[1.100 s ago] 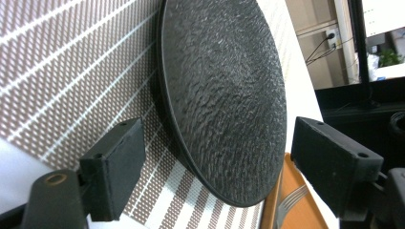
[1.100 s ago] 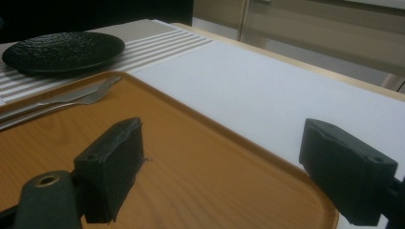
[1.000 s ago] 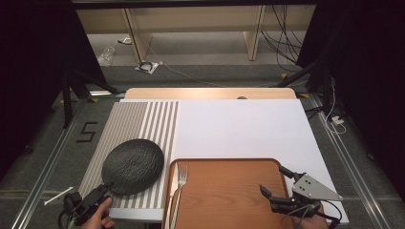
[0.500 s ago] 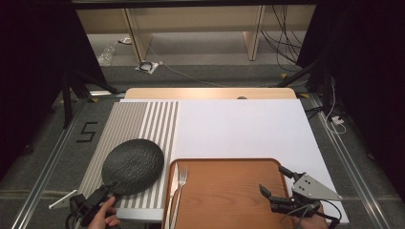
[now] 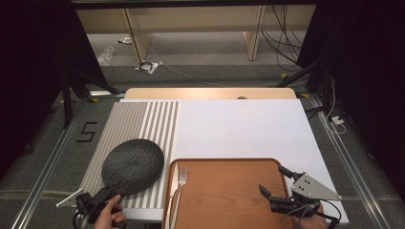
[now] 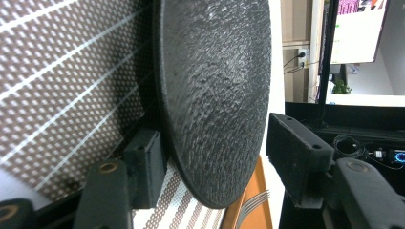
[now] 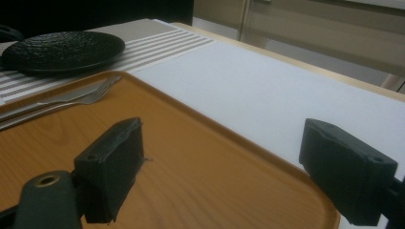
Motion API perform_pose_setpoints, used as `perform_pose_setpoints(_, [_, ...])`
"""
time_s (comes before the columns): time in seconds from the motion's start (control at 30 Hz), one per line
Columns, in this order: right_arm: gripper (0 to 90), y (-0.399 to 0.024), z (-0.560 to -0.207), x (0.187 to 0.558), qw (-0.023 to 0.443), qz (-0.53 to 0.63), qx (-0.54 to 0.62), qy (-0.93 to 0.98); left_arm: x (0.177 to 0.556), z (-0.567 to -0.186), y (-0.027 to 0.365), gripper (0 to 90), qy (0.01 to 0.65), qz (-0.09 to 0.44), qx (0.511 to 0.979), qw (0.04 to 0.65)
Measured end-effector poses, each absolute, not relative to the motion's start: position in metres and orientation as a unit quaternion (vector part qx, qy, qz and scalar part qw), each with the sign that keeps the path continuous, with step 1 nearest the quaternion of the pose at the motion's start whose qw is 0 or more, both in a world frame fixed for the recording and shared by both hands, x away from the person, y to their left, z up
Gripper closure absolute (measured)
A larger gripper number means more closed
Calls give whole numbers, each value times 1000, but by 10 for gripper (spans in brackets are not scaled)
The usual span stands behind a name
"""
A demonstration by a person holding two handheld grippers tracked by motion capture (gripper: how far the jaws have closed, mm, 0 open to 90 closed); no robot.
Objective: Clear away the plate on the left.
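So the left gripper (image 5: 116, 187) is down at the near-left corner of the table, with its jaws straddling the near rim of the black plate (image 5: 133, 165). They've just been closing in, with the plate's edge between them. In the left gripper view one pad sits right up against the underside of the plate (image 6: 212, 95) while the other pad is clearly off the textured top face, so it's a half-open stance, not a real pinch.

The right gripper (image 5: 277, 182) is hanging over the near-right part of the wooden tray (image 5: 224, 191). Its jaws stand wide apart with nothing between them, just bare tray wood (image 7: 191, 167) underneath in the right gripper view.

Around it: the plate sits on the striped placemat (image 5: 138, 124), its right edge just beside the tray's left rim. A fork (image 5: 177, 191) lies lengthwise along the left side of the tray, tines pointing away from the person, and there's a knife (image 5: 172, 188) right beside it, closer to the rim. The rest of the table is covered by a white sheet (image 5: 239, 129). A small white stick-like thing (image 5: 69, 199) lies off the mat's near-left corner, can't tell what it is.

Nothing sits between the left jaws and the plate. From the right gripper's camera the plate (image 7: 62, 47) is well apart, off past the fork (image 7: 71, 98).
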State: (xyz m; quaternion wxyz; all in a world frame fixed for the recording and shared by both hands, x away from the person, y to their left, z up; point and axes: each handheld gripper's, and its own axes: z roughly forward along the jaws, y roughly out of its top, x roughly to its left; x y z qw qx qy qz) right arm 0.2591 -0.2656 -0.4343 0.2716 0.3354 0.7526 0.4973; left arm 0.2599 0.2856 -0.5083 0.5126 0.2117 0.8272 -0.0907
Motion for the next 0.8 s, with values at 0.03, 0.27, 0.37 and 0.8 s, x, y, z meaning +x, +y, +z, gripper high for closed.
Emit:
perform_pose_setpoints(0.03, [161,-266,-434,259,272,497,335,753,260,-509,285,428,828,-93,211,512])
perform_pose_setpoints(0.27, [161,-266,-435,259,272,497,335,753,260,-512,284,488,831,-95,198,511])
perform_pose_setpoints(0.37, [161,-266,-435,259,272,497,335,753,260,-514,283,513,833,-97,188,511])
perform_pose_setpoints(0.8, [161,-266,-435,259,272,495,334,755,263,-517,281,552,836,-97,179,509])
